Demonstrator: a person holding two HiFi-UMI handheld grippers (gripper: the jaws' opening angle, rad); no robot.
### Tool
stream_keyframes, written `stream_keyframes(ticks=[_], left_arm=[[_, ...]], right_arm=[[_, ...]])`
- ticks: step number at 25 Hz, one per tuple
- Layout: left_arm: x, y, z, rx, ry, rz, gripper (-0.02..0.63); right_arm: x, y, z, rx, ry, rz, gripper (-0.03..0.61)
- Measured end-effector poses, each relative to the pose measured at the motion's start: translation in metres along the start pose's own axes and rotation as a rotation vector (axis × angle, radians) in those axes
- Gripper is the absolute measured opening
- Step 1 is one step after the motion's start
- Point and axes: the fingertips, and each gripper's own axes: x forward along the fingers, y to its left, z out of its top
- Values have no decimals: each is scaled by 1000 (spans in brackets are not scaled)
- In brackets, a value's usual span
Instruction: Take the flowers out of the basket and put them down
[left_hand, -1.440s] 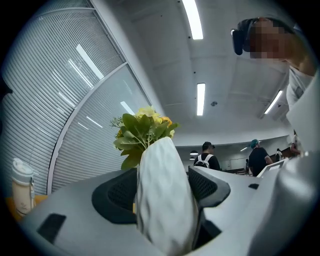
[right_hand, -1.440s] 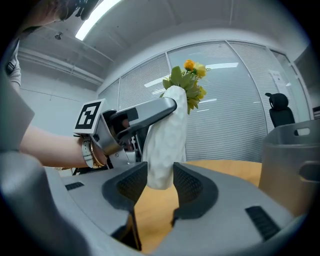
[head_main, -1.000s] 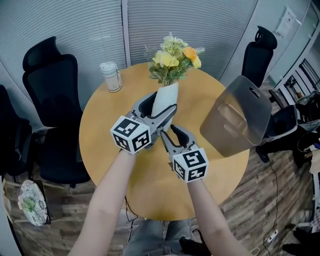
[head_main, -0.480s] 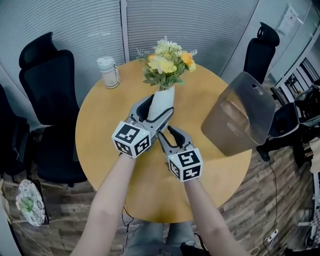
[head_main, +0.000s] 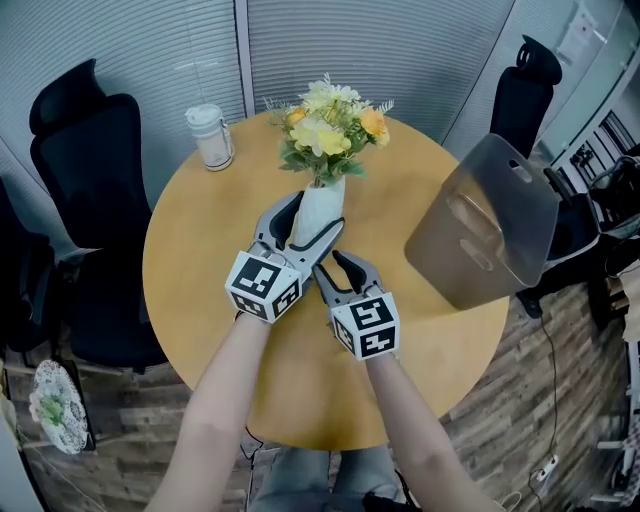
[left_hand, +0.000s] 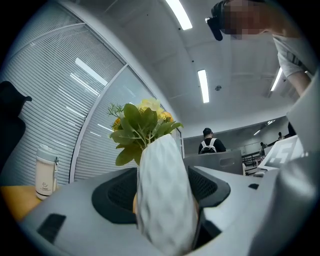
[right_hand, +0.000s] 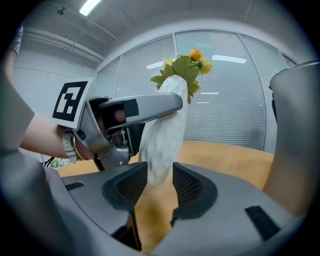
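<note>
A round wooden counter (head_main: 190, 300) is seen at the centre of the head view. Behind it, from 10 to 2 o'clock, the wall is formed of glass panels covered by closed grey blinds (head_main: 400, 50). 1 black office chair (head_main: 90, 150) is placed at 9 o'clock, close to the counter's edge, and another (head_main: 527, 85) at 2 o'clock. The floor (head_main: 130, 450) is laid with mixed wood planks. Long strip lights (left_hand: 203, 86) are mounted on the pale ceiling.
</note>
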Motion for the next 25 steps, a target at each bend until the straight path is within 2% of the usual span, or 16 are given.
stream_keyframes(ticks=[14,25], left_arm=[[-13,6,-33,-10,6,37,325],[-17,9,-40,2,14,47,325]], right_arm=[[15,-4,-37,1,59,-19,166],[23,-6,-44,18,134,-15,166]])
